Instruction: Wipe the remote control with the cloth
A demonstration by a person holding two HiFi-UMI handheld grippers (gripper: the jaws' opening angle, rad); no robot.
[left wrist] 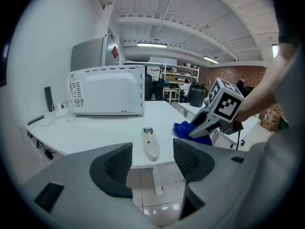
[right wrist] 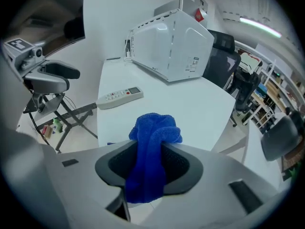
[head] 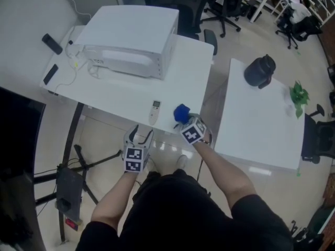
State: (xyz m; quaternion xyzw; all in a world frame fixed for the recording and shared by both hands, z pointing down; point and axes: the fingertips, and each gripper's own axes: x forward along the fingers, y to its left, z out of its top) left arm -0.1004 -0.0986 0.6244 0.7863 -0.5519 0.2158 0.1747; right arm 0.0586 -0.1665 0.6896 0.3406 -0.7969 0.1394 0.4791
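Observation:
The white remote control [head: 154, 111] [left wrist: 151, 143] [right wrist: 119, 97] lies near the front edge of the white table [head: 120, 98]. The blue cloth [head: 181, 112] [right wrist: 153, 128] is bunched just right of it, at the table's edge. My right gripper [head: 188, 125] [right wrist: 147, 145] is at the cloth. Its jaws stand apart around a fold that hangs down between the pads, without visibly squeezing it. My left gripper [head: 139, 135] [left wrist: 152, 163] is open and empty. It hovers off the table's front edge, pointing at the remote, a short way from it.
A white microwave [head: 131, 35] [left wrist: 107, 90] stands at the back of the table with cables and small black devices [head: 52, 43] to its left. A second white table [head: 256, 135] on the right carries a black kettle [head: 260, 69] and a green thing [head: 299, 94]. A black stand [head: 70, 182] is below left.

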